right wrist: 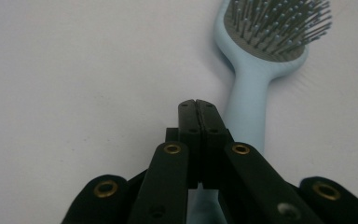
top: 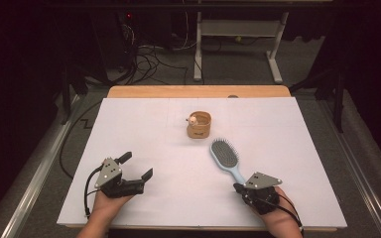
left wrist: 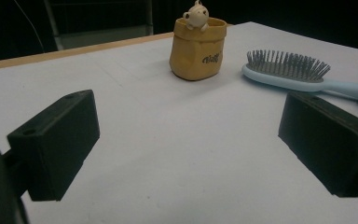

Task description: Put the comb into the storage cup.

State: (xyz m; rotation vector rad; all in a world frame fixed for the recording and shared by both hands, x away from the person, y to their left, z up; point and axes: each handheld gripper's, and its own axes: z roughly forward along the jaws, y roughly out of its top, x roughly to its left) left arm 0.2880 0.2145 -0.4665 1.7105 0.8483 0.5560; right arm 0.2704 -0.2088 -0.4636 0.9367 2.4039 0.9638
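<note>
Both claws low: right claw [right wrist: 198,108] closed over hairbrush [right wrist: 256,70] handle.

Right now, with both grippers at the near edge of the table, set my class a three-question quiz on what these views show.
1. True or false: the left gripper has its jaws closed.
2. Which way do the bristles of the hairbrush face: A up, B down, C sideways?
3. Fill in: a small figure peeks over the rim of the tan ____.

Key:
1. False; its jaws stand wide apart, while the right gripper has its jaws together above the brush handle.
2. A
3. Pot
</note>
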